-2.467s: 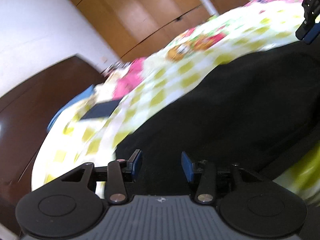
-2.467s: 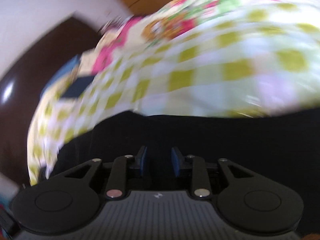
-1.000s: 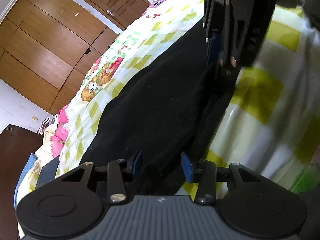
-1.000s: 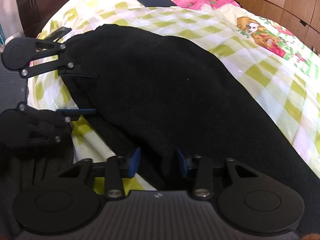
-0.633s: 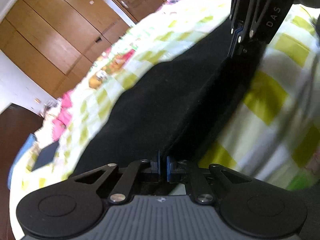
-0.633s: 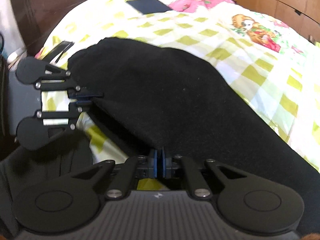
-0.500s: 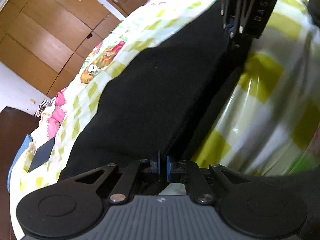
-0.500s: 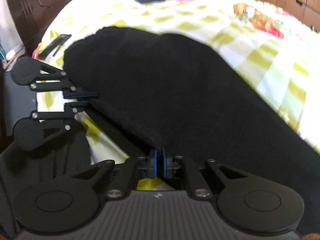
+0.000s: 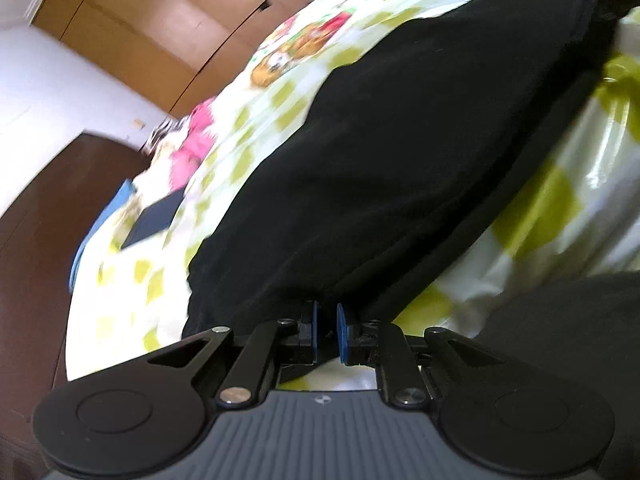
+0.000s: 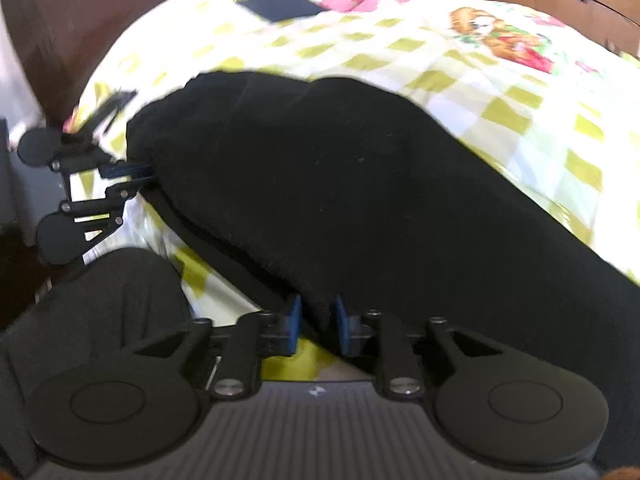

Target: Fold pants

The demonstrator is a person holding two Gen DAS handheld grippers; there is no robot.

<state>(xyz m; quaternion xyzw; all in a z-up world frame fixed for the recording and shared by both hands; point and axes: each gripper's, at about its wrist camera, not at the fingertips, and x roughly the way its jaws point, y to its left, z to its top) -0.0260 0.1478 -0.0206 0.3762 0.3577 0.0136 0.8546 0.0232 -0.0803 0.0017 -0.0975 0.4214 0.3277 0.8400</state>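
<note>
Left gripper (image 9: 325, 330): black linkage arms, blue pads on the fingertips.
Screws: silver heads at the pivots behind each finger.
Body: grey ribbed housing behind the fingers, black round discs either side, a small white mark at centre.
Right gripper (image 10: 316, 326): same black build, blue pads, silver screws.

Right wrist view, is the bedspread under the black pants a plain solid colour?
No, the bedspread under the black pants is checked in yellow-green and white, with a cartoon print.

Both wrist cameras look low and close along the black pants (image 9: 400, 152), sharing the checked bedspread (image 10: 480, 92)
</note>
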